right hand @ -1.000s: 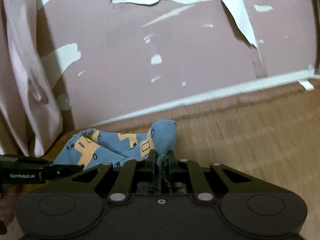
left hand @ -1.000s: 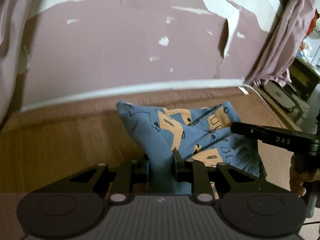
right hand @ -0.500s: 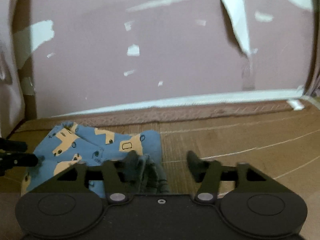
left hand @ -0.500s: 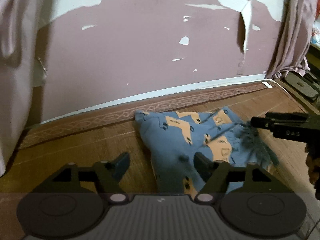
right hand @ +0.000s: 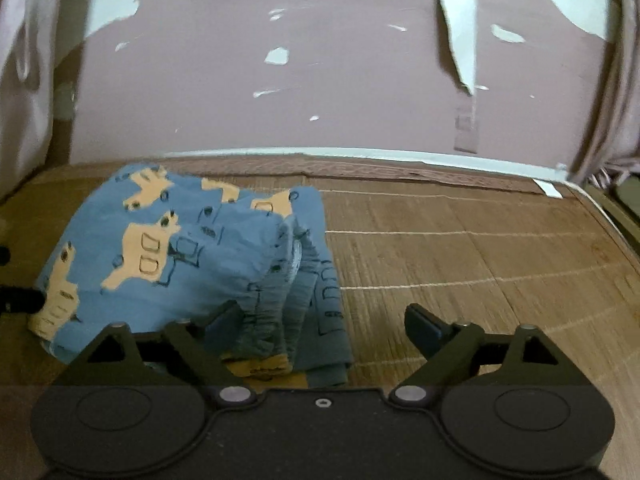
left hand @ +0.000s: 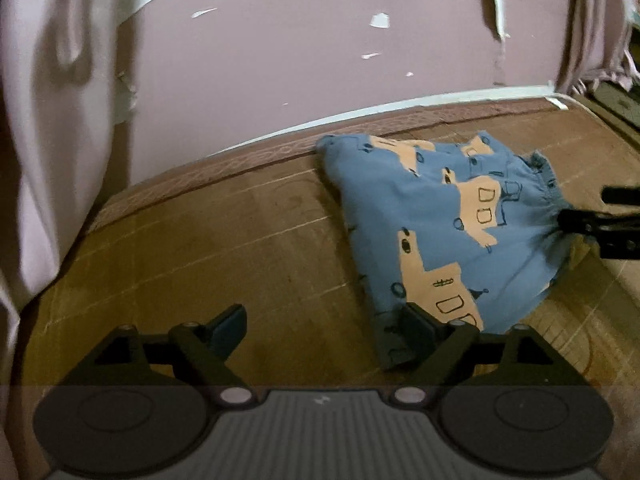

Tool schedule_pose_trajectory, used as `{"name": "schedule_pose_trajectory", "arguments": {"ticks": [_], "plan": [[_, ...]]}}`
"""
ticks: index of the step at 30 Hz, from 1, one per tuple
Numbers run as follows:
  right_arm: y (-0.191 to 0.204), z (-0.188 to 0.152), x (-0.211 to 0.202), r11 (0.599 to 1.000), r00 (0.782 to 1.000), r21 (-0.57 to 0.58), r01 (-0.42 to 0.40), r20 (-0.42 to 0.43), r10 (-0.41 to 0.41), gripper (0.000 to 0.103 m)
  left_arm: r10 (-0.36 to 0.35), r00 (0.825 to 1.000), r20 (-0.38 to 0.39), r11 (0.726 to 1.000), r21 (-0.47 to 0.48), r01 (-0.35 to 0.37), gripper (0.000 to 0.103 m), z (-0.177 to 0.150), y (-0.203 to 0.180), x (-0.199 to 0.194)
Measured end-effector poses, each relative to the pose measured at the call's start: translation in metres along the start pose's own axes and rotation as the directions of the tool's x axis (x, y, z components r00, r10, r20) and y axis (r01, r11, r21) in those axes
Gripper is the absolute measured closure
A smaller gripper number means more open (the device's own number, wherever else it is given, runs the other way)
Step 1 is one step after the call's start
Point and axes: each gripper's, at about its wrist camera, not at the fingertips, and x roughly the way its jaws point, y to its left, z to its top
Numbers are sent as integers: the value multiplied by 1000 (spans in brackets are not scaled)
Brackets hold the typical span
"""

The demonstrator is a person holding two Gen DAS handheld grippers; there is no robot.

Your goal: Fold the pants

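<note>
Most of what I see ahead of both tongs is a pink wall (right hand: 360,92) with paint peeling off in white patches, and pale curtains (left hand: 52,128) hanging at its far-left and far-right edges. Below it spreads a brown woven mat (right hand: 480,260) with thin pale lines, which carries the work. On it lie the pants (left hand: 444,224), blue with tan vehicle prints, bunched into a folded heap; from my left tongs (left hand: 320,334) they sit ahead and to the right, and from my right tongs (right hand: 324,330) ahead and to the left, with the gathered waistband end nearest me. My left tongs stand wide apart and grip nothing, the right finger (left hand: 412,336) overlapping the near corner of the cloth; I cannot tell if it touches. My right tongs also gape, empty, with the left finger (right hand: 222,322) at the waistband edge and the other over bare mat. In the left view, the right tongs' tips reach the pants' right edge.
</note>
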Motion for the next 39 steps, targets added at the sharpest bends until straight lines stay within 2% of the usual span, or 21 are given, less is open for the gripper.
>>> {"name": "schedule_pose_trajectory", "arguments": {"ticks": [3,6,11,20,27,32,39], "plan": [[3,0,-20,1000,998,-8,25,56,-24,4,-12,1000,-4,998,-58,12,10,1,8,-11],[4,-1,-42,1000,993,17,19,113,-21,3,-10,1000,-9,992,-124,9,2,4,12,-21],[5,-5,-76,998,982,67,15,188,-28,1,-46,999,-10,970,-238,42,0,5,15,-38],[-6,-16,-104,980,984,196,-28,178,-7,1,-33,999,39,979,-201,40,0,-2,3,-63],[-8,-50,-136,977,980,210,-36,198,-6,1,-50,992,113,993,-104,62,0,-29,-15,-80],[-7,-68,-160,976,969,216,-14,245,-40,1,-68,990,120,988,-127,83,0,-45,-20,-85],[-7,-70,-177,978,950,210,-21,310,-46,1,-66,988,142,979,-182,92,0,-58,-20,-98]]}}
